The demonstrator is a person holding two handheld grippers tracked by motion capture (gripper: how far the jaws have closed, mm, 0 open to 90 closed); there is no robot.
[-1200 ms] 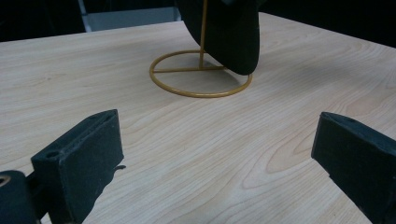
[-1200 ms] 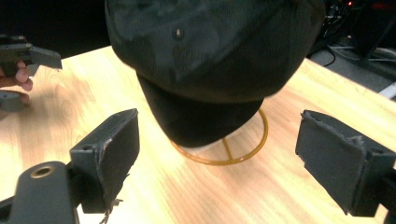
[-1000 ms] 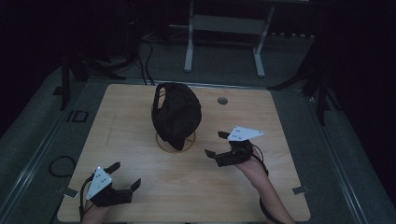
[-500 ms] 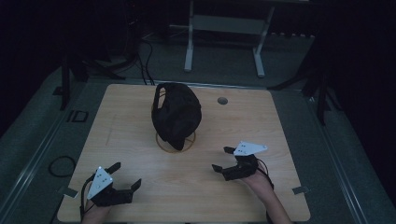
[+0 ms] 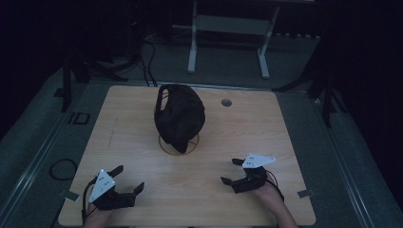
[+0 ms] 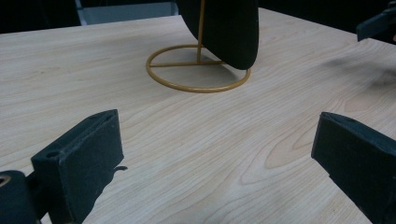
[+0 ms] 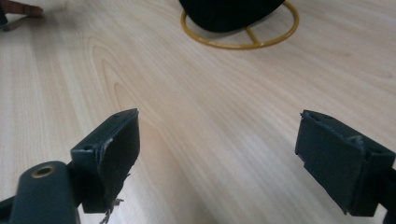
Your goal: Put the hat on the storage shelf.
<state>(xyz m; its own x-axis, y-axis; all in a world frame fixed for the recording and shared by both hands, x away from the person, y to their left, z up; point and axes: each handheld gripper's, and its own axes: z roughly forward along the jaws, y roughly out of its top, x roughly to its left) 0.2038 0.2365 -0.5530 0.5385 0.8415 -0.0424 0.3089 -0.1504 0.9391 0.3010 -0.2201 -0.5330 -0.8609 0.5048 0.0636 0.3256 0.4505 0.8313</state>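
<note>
Black grippers point(image 5: 124, 179), grey triangular plates point(image 5: 102, 185)

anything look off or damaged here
The right gripper has frayed, chipped padding on its jaws, with shreds hanging at the left one. The black cap hangs on its gold wire stand, nothing spilled.

A black cap point(image 5: 179, 116) is seen on a stand point(image 6: 198, 70) of golden-yellow wire, ring base included. The table point(image 5: 285, 133) is shown in pale wood with a wavy darker grain pattern, and a small grey round insert point(image 5: 226, 102) is set in its top. The left gripper point(image 5: 127, 179) and right gripper point(image 5: 230, 171) are coloured black, each topped by a light grey three-cornered plate. A brass-coloured eyelet point(image 7: 43, 171) is noted on the right gripper's body. The floor point(image 5: 361, 156) is rendered dark grey-green.
</note>
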